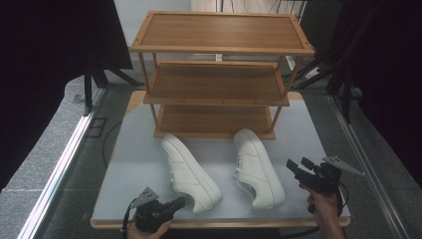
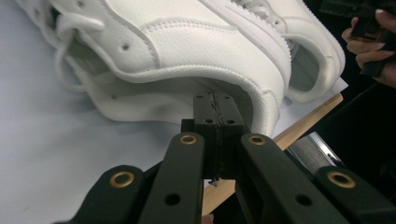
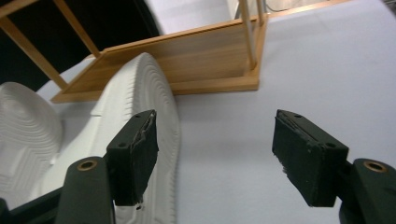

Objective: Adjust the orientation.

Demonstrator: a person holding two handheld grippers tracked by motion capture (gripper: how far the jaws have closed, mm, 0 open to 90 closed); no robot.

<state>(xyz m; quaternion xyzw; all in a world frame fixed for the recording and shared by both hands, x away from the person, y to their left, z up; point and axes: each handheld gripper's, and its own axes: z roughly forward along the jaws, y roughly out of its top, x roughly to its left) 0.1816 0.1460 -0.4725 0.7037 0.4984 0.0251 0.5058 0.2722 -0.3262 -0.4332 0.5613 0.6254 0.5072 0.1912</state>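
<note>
So the left gripper [image 1: 182, 202] has its jaws pinched tight together right at the heel collar of the left white leather low-top sneaker [image 1: 190, 172], down by the near edge of the table. From the left gripper view I honestly can't tell if there's any leather between the pads or if they just closed on air next to the rim. If it's only a sliver of the collar, I'd bet the shoe peels out the moment it gets lifted, since all the weight hangs off the toe end. The right gripper [image 1: 297, 168] is hovering with jaws spread wide, just beside the other white leather sneaker [image 1: 258, 167], touching nothing. Both shoes sit on the pale grey table mat [image 1: 134, 164] right in front of the three-tier bamboo shoe rack [image 1: 219, 74], toes toward it. The other risk I see is that the lower shelves look tight, so a shoe dangling tilted from its heel could clip a shelf edge or shove the light rack backward. Also that left shoe is close to the table's front edge, so a botched tug could drag it off.
</note>
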